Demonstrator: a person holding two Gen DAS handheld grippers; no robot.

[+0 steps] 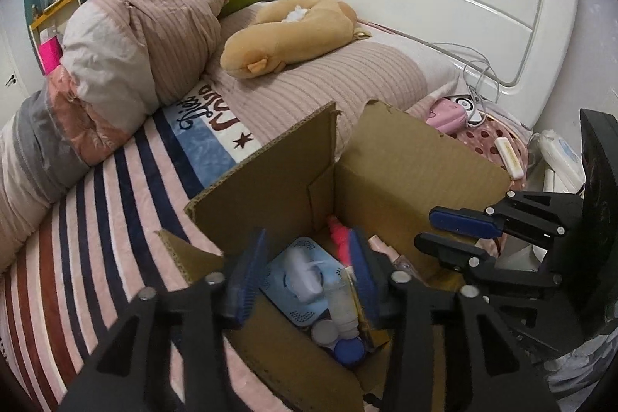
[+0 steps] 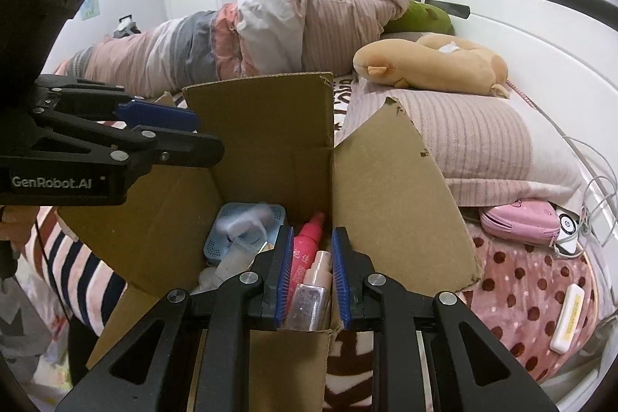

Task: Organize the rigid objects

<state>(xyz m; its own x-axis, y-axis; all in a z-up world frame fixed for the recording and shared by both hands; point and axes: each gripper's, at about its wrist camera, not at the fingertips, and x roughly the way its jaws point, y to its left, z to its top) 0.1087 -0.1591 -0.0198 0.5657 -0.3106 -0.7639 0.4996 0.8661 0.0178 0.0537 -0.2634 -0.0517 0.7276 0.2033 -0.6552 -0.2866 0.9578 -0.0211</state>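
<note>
An open cardboard box (image 1: 405, 157) (image 2: 270, 126) stands on the bed. Inside lie a blue perforated case (image 1: 305, 311) (image 2: 228, 219), white bottles (image 1: 340, 304), a blue cap (image 1: 349, 350), a pink bottle (image 2: 309, 246) (image 1: 338, 238) and a clear pink spray bottle (image 2: 313, 296). My left gripper (image 1: 305, 277) is open and empty above the box contents; it also shows in the right wrist view (image 2: 189, 130). My right gripper (image 2: 309, 277) is open over the spray bottle without gripping it; it also shows in the left wrist view (image 1: 452, 230).
A striped blanket (image 1: 96, 219) covers the bed. A tan plush toy (image 1: 286, 33) (image 2: 425, 64) and piled quilts (image 1: 135, 37) lie behind the box. A pink pouch (image 2: 521, 219), a white device with cables (image 2: 567, 230) and a white bar (image 2: 567, 315) lie at the right.
</note>
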